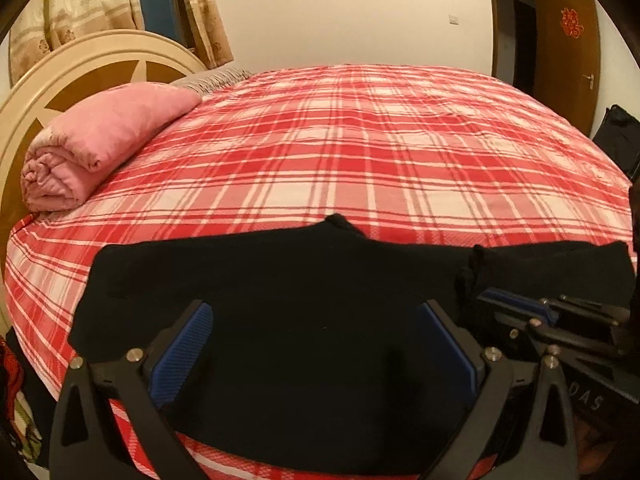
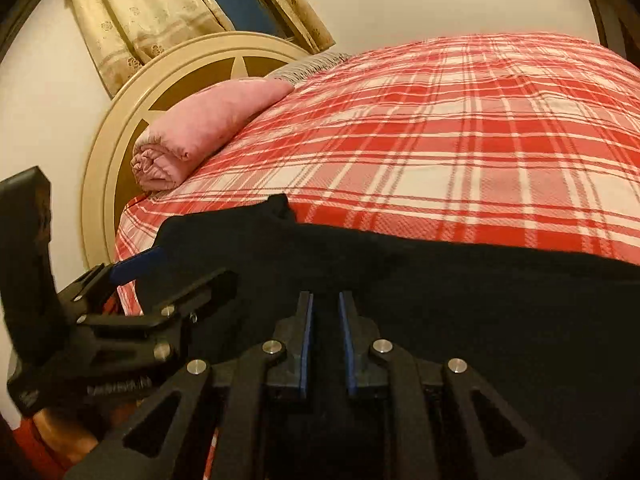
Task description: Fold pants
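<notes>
Pants (image 1: 280,280), black, lie on the plaid bedsheet (image 1: 360,140); my left gripper (image 1: 316,344) spreads wide over them, while only the right view shows my right gripper (image 2: 325,340) nearly closed above the cloth.

Red character sign (image 1: 571,22) on door (image 1: 560,80) (unreadable).

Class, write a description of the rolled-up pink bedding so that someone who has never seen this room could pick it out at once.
Find the bed with the red and white plaid cover and follow it to the round cream headboard bearing a star. Against that headboard lies the pink quilt, rolled into a thick bundle. It is the only plain pink thing there, unlike the flat black pants at the near edge.
</notes>
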`<state>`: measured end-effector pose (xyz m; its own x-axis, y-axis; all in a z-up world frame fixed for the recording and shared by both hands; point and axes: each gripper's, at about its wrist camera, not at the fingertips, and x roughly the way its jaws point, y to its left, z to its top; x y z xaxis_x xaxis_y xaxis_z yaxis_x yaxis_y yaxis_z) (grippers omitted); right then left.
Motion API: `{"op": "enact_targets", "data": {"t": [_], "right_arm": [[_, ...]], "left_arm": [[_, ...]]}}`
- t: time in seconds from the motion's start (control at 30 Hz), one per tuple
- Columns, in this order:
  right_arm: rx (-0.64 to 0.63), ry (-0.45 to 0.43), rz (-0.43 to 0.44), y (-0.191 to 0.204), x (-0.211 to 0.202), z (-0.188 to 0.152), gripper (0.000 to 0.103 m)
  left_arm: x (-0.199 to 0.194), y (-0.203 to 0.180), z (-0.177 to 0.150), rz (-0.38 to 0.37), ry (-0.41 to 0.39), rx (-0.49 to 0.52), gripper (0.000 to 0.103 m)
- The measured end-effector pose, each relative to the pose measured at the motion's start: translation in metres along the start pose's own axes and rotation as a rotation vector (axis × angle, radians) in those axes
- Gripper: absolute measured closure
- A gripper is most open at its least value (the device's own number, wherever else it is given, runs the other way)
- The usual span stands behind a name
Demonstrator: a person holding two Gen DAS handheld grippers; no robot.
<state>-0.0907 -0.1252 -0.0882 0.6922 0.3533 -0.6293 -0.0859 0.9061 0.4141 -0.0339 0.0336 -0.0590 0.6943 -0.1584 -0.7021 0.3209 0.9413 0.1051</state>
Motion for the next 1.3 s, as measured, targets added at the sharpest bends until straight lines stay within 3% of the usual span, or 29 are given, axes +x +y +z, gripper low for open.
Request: {"op": "enact_targets", "data": {"t": [0.1, 0.2, 0.37, 0.5, 0.67, 0.83, 0.9, 1.0, 1.17, 1.3], "right_arm": [[0.028, -0.004, 0.032, -0.004, -0.010, 0.002, 0.089], [0.060, -0.086, 0.076, -0.003, -0.034, 0.000, 0.089], [0.020, -0.138, -0.029, 0.013, -0.052, -0.009, 0.089], [-0.024, -0.132, -0.046, 0.035, -0.053, -0.027, 0.089], [-0.112, -0.064, -0.008, 0.062, -0.040, -0.039, 0.088], [-0.143, -0.069, -0.007, 0.070, -0.043, -0.041, 0.087], [-0.124, -0.064, -0.014, 0.067, -0.042, -0.040, 0.087], [-0.089, -0.055, -0.019, 0.061, -0.041, -0.039, 0.087], [-0.079, -0.061, -0.030, 0.058, -0.042, -0.037, 0.087], [-0.066, -0.063, -0.035, 0.056, -0.043, -0.036, 0.087]], "left_arm": [[0.004, 0.011, -0.004, 0.001, 0.019, -0.031, 0.000], [0.001, 0.036, -0.014, 0.026, 0.012, -0.074, 0.000], [-0.011, 0.091, -0.031, 0.131, -0.027, -0.179, 0.000], [-0.015, 0.148, -0.043, 0.227, -0.023, -0.353, 0.000], [-0.005, 0.201, -0.051, 0.224, 0.000, -0.589, 0.000], [0.015, 0.217, -0.055, 0.190, 0.024, -0.682, 0.002], [0.023, 0.220, -0.059, 0.148, 0.043, -0.721, 0.011], [0.038, 0.221, -0.063, 0.086, 0.079, -0.779, 0.013], [0.045, 0.206, -0.058, 0.151, 0.063, -0.723, 0.006], [0.043, 0.210, -0.060, 0.129, 0.059, -0.734, 0.012]]}}
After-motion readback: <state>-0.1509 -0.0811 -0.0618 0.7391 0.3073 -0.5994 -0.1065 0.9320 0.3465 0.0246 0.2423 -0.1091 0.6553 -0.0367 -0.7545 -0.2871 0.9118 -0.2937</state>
